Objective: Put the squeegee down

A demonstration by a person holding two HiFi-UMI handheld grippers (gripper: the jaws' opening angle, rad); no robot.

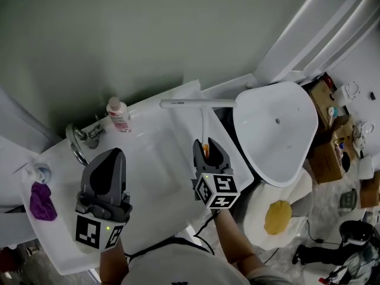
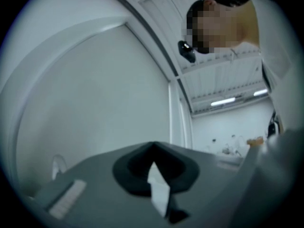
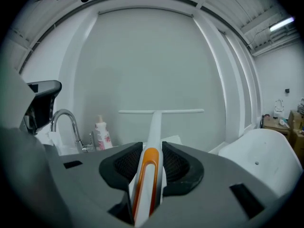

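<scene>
Items, left to right:

- Purple cloth [image 1: 41,200]: lies crumpled at the left end of the white counter [image 1: 65,248]. Only the head view shows it.
- Faucet [image 1: 80,142]: chrome, at the far left of the sink. The right gripper view shows its arch from the side [image 3: 66,122].
- Left gripper [image 1: 116,153]: over the left part of the sink, jaws together at the tips with nothing between them, as its own view confirms [image 2: 153,148]. That view looks upward to a pale wall panel, ceiling lights and a person at the upper right, none of which the head view shows.
- Soap bottle [image 1: 119,114]: white with pink print, upright at the far edge of the counter, just right of the faucet. It is also in the right gripper view [image 3: 101,134].
- Squeegee [image 1: 203,119]: white, handle clamped between the jaws of the right gripper [image 1: 209,149], blade at the far end beside the wall. The orange inlay in the handle shows best in the right gripper view [image 3: 154,127], pressed between the pads [image 3: 151,156].
- White fixture [image 1: 276,129]: bowl-shaped, right of the counter.
- Cardboard boxes [image 1: 326,153]: far right, on the floor.
</scene>
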